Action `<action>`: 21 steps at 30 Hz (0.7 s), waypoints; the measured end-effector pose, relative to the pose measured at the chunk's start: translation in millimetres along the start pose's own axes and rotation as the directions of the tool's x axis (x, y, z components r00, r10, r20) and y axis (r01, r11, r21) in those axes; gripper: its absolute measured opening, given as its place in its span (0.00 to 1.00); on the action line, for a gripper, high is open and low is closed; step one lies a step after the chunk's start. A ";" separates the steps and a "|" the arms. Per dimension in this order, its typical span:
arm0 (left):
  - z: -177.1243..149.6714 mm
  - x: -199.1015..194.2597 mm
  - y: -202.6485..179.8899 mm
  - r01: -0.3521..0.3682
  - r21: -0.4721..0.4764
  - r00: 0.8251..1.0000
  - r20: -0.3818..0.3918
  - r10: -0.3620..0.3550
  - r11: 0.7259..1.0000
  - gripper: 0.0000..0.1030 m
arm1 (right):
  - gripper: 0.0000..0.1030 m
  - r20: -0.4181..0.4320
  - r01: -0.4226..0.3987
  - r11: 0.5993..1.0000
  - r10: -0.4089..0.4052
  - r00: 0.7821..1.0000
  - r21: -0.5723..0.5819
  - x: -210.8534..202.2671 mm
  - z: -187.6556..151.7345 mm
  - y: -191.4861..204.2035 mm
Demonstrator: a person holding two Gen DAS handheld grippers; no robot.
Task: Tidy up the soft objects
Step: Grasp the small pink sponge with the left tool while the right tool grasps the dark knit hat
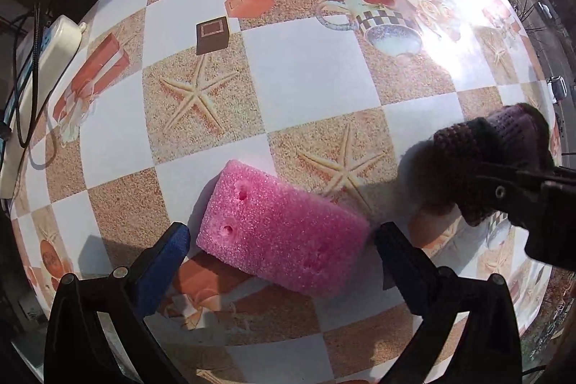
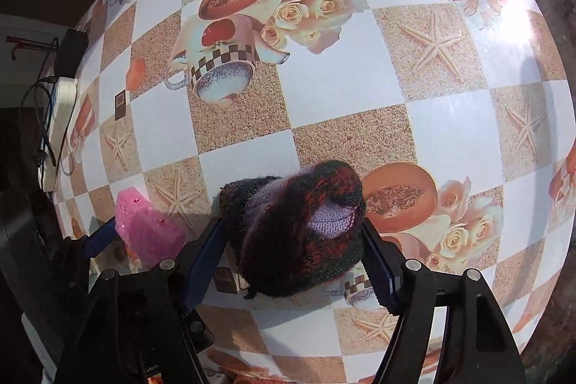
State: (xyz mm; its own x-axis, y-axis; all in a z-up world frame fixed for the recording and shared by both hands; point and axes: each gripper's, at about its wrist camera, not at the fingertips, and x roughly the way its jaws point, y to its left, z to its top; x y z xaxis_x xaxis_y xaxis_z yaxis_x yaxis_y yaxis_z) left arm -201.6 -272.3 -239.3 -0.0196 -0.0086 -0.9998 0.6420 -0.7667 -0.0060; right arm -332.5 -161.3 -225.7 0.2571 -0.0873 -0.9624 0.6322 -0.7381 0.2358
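Two grippers straddling soft things on the checkered, starfish-printed tablecloth (image 1: 306,67).

The left gripper (image 1: 279,234) is standing open around the pink foam block (image 1: 284,233), pads apart from it; the right gripper (image 2: 293,236) is clamping the dark knitted wool bundle (image 2: 295,225).

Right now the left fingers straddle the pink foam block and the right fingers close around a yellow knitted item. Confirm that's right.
Wrong on the colour. The right wrist view shows the knitted item between the right fingers is dark, with red, green and lilac yarn, not yellow. The left fingers do straddle the pink foam block.
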 end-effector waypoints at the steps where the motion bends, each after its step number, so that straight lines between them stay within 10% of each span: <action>1: -0.2 -0.6 -2.5 -0.001 0.008 1.000 -0.012 0.001 1.000 1.00 | 0.65 -0.004 -0.007 1.000 0.007 1.000 -0.003 0.1 -0.3 0.3; 6: -0.5 -3.5 -8.7 0.001 -0.005 1.000 -0.027 -0.001 1.000 0.94 | 0.59 0.003 0.013 1.000 -0.013 1.000 -0.016 -8.1 -8.7 -5.1; 8: -6.3 -11.2 -10.8 0.001 0.001 1.000 -0.004 -0.001 1.000 0.73 | 0.59 0.013 0.025 1.000 -0.025 1.000 -0.011 -14.1 -12.9 -10.3; 21: -94.4 -87.4 -12.5 0.020 0.010 0.993 0.115 -0.021 1.000 0.71 | 0.59 0.017 -0.041 0.999 0.041 0.999 0.002 -61.8 -64.0 -30.9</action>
State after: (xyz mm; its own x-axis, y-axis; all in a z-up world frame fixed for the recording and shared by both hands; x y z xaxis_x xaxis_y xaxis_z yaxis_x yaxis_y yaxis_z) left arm -135.6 -201.4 -153.7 -0.1215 -0.0661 -0.9904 0.6335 -0.7733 -0.0261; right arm -321.1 -90.2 -164.8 0.2708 -0.1286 -0.9540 0.6199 -0.7349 0.2750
